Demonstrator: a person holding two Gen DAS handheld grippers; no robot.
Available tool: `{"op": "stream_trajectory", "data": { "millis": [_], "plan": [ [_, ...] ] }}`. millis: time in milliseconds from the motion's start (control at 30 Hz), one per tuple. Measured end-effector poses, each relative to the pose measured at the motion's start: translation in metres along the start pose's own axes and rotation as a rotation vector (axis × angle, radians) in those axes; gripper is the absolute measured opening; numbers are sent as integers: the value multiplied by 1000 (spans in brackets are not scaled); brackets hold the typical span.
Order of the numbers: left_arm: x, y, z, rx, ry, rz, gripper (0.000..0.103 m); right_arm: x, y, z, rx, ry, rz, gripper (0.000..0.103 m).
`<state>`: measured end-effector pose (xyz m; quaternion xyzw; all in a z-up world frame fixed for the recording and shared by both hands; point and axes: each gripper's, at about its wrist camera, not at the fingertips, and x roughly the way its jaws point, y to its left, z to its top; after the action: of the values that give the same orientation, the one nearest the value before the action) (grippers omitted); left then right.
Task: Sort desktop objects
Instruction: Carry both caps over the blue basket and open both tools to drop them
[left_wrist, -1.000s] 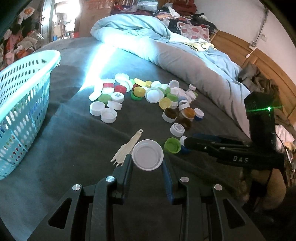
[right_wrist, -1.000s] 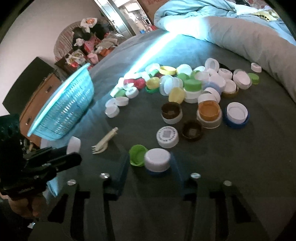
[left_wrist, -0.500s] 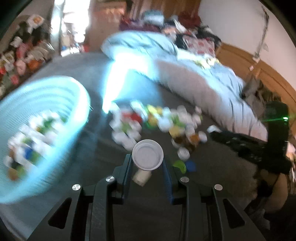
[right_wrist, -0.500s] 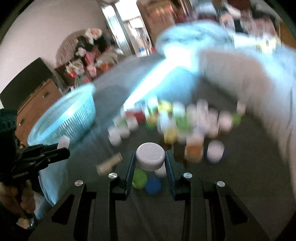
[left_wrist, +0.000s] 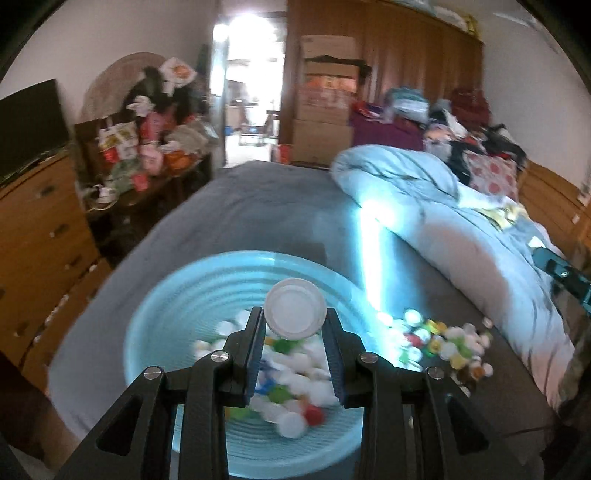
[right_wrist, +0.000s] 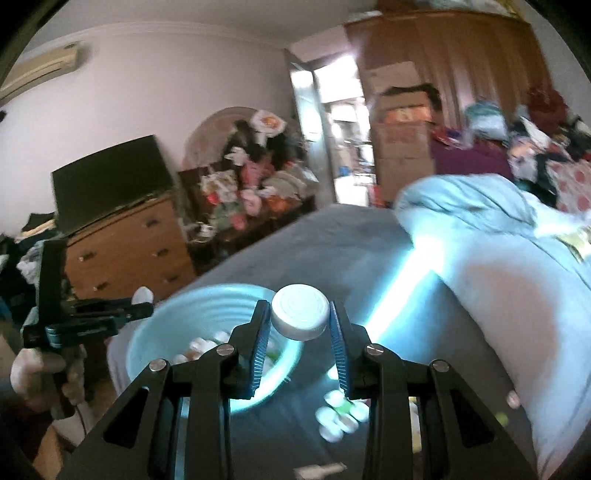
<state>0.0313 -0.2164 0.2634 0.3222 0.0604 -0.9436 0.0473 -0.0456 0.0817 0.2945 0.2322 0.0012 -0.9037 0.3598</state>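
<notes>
White caps (left_wrist: 295, 314) (right_wrist: 300, 314) gripped w/ both grippers; no legible writing.

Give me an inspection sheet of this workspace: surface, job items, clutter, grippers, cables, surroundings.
Surface: grey bed sheet, with a light blue duvet bunched along the right.
Job's things: blue basket partly filled with caps; loose pile of caps on the sheet to its right.
Clutter: pale fork-like piece lying on the sheet, blurred.
Grippers: left gripper shut on a white cap above the basket; right gripper shut on a white lid near the basket's rim.
Cables: nothing seen.
Surroundings: wooden dresser, dark screen, stacked cardboard boxes, open doorway.
</notes>
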Motion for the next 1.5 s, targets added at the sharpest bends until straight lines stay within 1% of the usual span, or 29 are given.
{"op": "stream_trajectory", "data": {
  "millis": [100, 200, 300, 433, 500, 633, 967, 1167, 1200, 1233, 1267, 1300, 1333, 1400, 1500],
  "plan": [
    [2, 21, 8, -2, 20, 25, 33, 32, 24, 16, -18, 46, 54, 28],
    [14, 32, 14, 19, 69, 38, 33, 60, 41, 22, -32, 107, 96, 28],
    [29, 41, 15, 39, 130, 34, 33, 84, 56, 23, -49, 169, 122, 28],
    [46, 42, 12, 53, 184, 35, 33, 101, 61, 14, -45, 249, 145, 28],
    [53, 43, 11, 62, 200, 40, 33, 104, 62, 11, -50, 262, 147, 28],
    [60, 40, 6, 70, 209, 29, 33, 109, 66, 7, -61, 274, 151, 28],
    [68, 41, 6, 59, 210, 25, 33, 112, 64, 2, -62, 292, 145, 28],
    [69, 42, 6, 54, 209, 30, 34, 113, 69, 3, -71, 296, 152, 29],
    [69, 42, 7, 50, 203, 31, 42, 113, 69, 3, -73, 294, 154, 29],
    [69, 43, 9, 42, 200, 37, 55, 113, 70, 4, -74, 292, 151, 36],
    [67, 44, 9, 34, 186, 58, 83, 112, 70, 5, -71, 286, 151, 43],
    [63, 45, 10, 32, 158, 95, 96, 110, 69, 5, -66, 275, 152, 54],
    [59, 46, 11, 34, 134, 118, 96, 108, 69, 6, -61, 262, 156, 55],
    [57, 45, 12, 29, 133, 103, 96, 105, 68, 6, -56, 255, 159, 56],
    [52, 45, 13, 24, 123, 108, 96, 101, 66, 5, -42, 245, 152, 56]
  ]
}}
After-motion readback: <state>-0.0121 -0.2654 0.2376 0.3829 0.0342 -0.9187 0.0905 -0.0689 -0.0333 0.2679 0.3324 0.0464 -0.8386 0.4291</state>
